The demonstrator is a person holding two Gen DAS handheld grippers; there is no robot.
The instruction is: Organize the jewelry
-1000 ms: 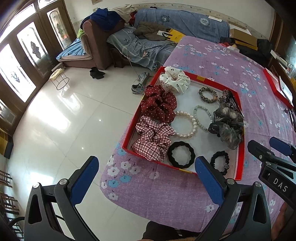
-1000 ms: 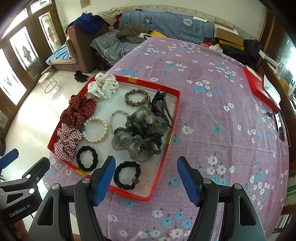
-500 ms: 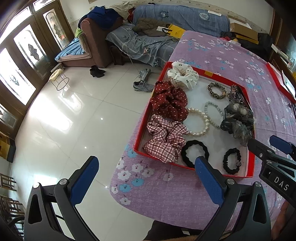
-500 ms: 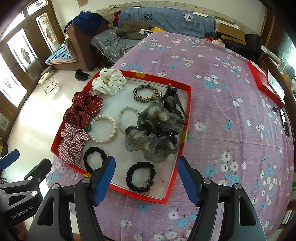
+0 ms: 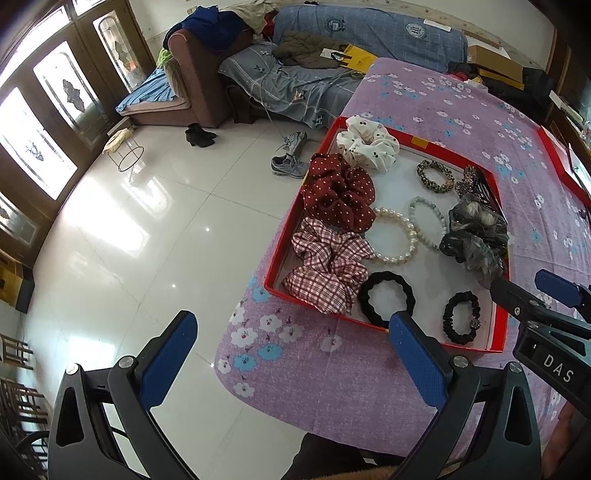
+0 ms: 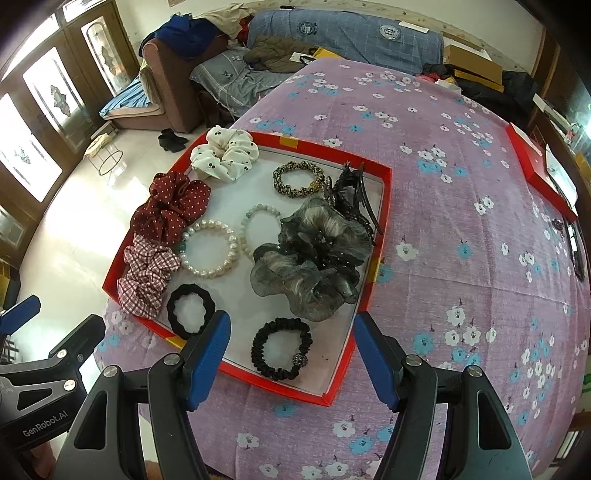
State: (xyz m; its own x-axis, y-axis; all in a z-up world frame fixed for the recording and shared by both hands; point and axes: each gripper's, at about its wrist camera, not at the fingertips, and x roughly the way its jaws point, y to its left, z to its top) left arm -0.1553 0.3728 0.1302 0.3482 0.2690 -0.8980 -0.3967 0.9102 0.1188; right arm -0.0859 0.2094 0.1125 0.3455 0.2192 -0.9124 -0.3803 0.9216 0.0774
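Note:
A red tray lies on the purple flowered tablecloth. In it are a white spotted scrunchie, a dark red dotted scrunchie, a checked scrunchie, a pearl bracelet, a pale bead bracelet, a leopard hair tie, a black claw clip, a grey gauze scrunchie and two black hair ties. My right gripper hovers open above the tray's near edge. My left gripper hangs open over the table's near left corner.
A second red tray lies at the table's far right edge. Beyond the table stand a blue-covered sofa and a brown armchair. Shoes lie on the white tiled floor left of the table.
Both views have drifted slightly, so the tray sits a little further right in the left wrist view and more central in the right. Both grippers stay open and the tray's contents are unmoved.

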